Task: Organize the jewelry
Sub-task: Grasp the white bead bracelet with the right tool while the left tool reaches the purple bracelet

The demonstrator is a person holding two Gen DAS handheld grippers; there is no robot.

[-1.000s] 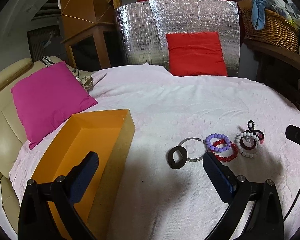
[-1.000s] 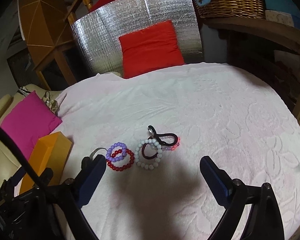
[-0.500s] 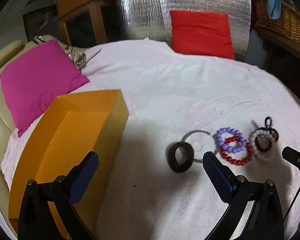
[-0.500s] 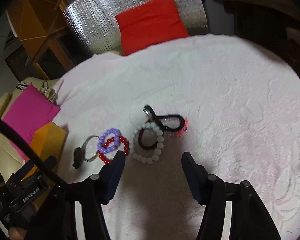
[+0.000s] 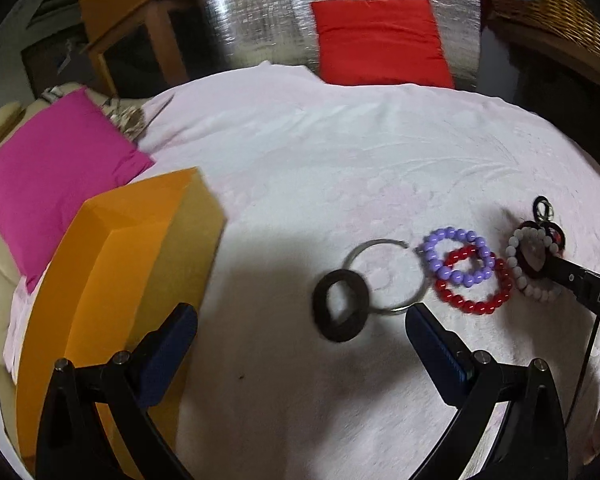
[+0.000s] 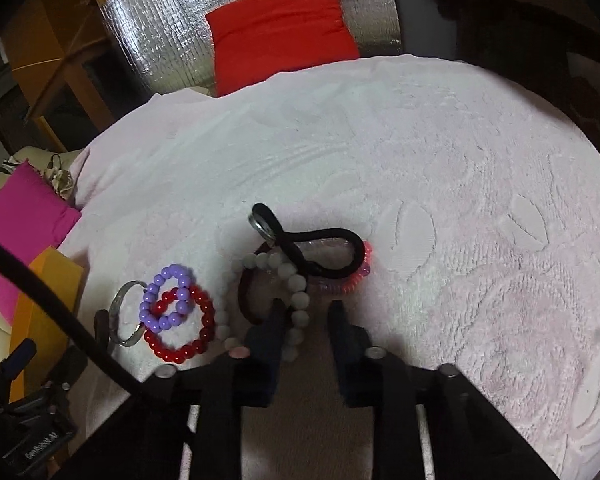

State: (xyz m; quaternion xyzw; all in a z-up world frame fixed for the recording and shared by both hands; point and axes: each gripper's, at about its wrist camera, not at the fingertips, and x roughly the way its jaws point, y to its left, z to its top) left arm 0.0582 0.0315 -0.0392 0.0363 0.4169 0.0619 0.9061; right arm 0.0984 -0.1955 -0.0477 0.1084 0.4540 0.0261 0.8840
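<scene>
Jewelry lies on a pale pink towel (image 5: 340, 160): a dark ring (image 5: 341, 306), a silver bangle (image 5: 386, 276), a purple bead bracelet (image 5: 456, 256), a red bead bracelet (image 5: 476, 286) and a white bead bracelet (image 6: 296, 300). A black hair tie (image 6: 320, 252) and a pink coil tie (image 6: 356, 280) lie behind it. My left gripper (image 5: 300, 332) is open over the dark ring, beside the orange box (image 5: 112, 280). My right gripper (image 6: 304, 316) is partly closed, its jaws on either side of the white bracelet's near part.
A magenta cushion (image 5: 52, 176) lies left of the box. A red cushion (image 5: 380, 40) leans on a silver foil panel (image 5: 252, 12) at the back. A wicker basket (image 5: 548, 4) stands at the back right. The right gripper's tip (image 5: 580, 284) shows in the left view.
Both grippers have moved down and forward toward the jewelry. The right gripper's jaws have narrowed from wide open to a small gap around the white bracelet.
</scene>
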